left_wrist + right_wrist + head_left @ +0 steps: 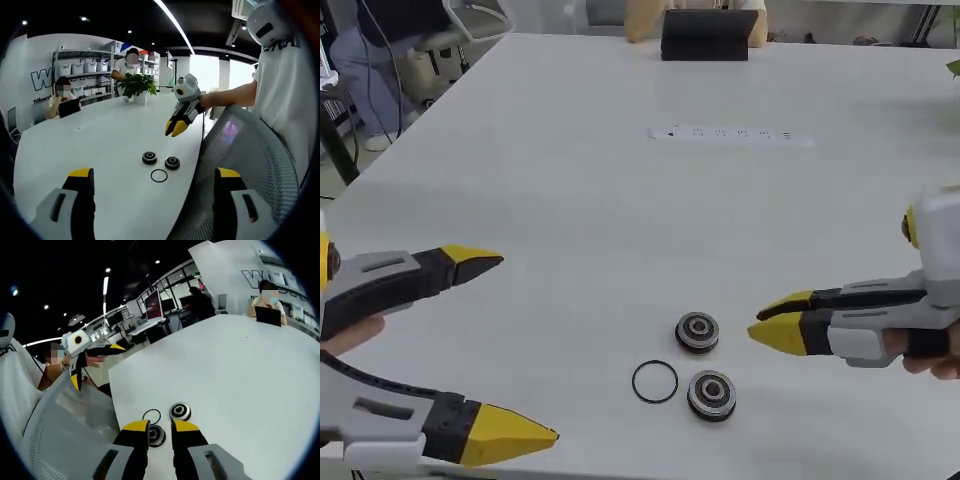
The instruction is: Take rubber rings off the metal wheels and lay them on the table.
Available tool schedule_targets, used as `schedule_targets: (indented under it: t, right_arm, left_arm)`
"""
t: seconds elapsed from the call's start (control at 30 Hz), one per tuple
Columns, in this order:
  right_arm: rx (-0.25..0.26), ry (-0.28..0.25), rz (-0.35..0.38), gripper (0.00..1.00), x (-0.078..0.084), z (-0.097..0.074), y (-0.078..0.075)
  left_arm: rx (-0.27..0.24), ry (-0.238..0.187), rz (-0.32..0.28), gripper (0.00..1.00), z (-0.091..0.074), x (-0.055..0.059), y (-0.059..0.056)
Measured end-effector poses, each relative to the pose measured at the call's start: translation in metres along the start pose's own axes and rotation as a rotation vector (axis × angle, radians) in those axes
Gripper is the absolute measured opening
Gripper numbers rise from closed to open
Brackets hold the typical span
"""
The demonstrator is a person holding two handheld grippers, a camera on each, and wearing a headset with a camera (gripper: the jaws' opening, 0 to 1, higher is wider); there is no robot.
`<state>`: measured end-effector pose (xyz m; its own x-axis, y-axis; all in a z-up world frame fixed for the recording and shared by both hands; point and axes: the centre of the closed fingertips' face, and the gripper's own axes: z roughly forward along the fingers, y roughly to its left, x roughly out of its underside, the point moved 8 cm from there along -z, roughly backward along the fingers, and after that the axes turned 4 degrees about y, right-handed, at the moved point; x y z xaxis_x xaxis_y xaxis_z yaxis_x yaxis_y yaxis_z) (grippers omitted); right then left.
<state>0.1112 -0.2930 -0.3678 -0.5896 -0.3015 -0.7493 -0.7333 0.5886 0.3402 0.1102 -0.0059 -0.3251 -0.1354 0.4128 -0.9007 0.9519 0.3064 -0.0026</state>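
Two metal wheels [697,332] [711,394] lie flat near the table's front edge, a loose black rubber ring [655,382] on the tabletop just left of the nearer one. My left gripper [510,348] hovers to their left, jaws wide open and empty. In the left gripper view, the wheels [149,158] [172,162] and ring [159,175] lie ahead between those jaws. My right gripper [760,333] is held right of the farther wheel, its yellow tips together and holding nothing. In the right gripper view, the gripper [160,426] hangs above the wheels [180,411] [156,435] and ring [151,415].
A white power strip [730,134] lies mid-table. A black laptop [705,40] stands at the far edge with a person behind it. A potted plant [136,85] sits on the table's far end. A mesh chair [240,165] is close by the front edge.
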Motion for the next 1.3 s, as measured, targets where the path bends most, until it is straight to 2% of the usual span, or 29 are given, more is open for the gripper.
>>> schedule_targets:
  t: [0.1, 0.43, 0.63, 0.73, 1.0, 1.2, 1.3]
  right_arm:
    - [-0.007, 0.014, -0.001, 0.16, 0.004, 0.002, 0.000]
    - [-0.029, 0.075, -0.016, 0.19, 0.019, 0.009, 0.002]
    - [-0.043, 0.106, -0.021, 0.20, 0.027, 0.012, 0.003]
    - [-0.052, 0.124, -0.020, 0.21, 0.031, 0.015, 0.003]
    - [-0.066, 0.156, -0.023, 0.21, 0.039, 0.020, 0.003]
    - [-0.058, 0.146, -0.023, 0.21, 0.039, 0.022, 0.001]
    - [-0.060, 0.163, -0.045, 0.21, 0.040, 0.024, 0.002]
  left_arm:
    - [0.007, -0.010, 0.007, 0.98, 0.003, -0.005, 0.000]
    - [0.061, -0.078, 0.059, 0.96, 0.022, -0.039, -0.003]
    - [0.083, -0.094, 0.102, 0.91, 0.035, -0.054, -0.003]
    - [0.106, -0.092, 0.115, 0.90, 0.042, -0.058, -0.002]
    - [0.157, -0.085, 0.160, 0.83, 0.065, -0.068, -0.011]
    - [0.192, -0.053, 0.202, 0.77, 0.082, -0.066, -0.018]
    - [0.210, -0.021, 0.214, 0.74, 0.091, -0.063, -0.021]
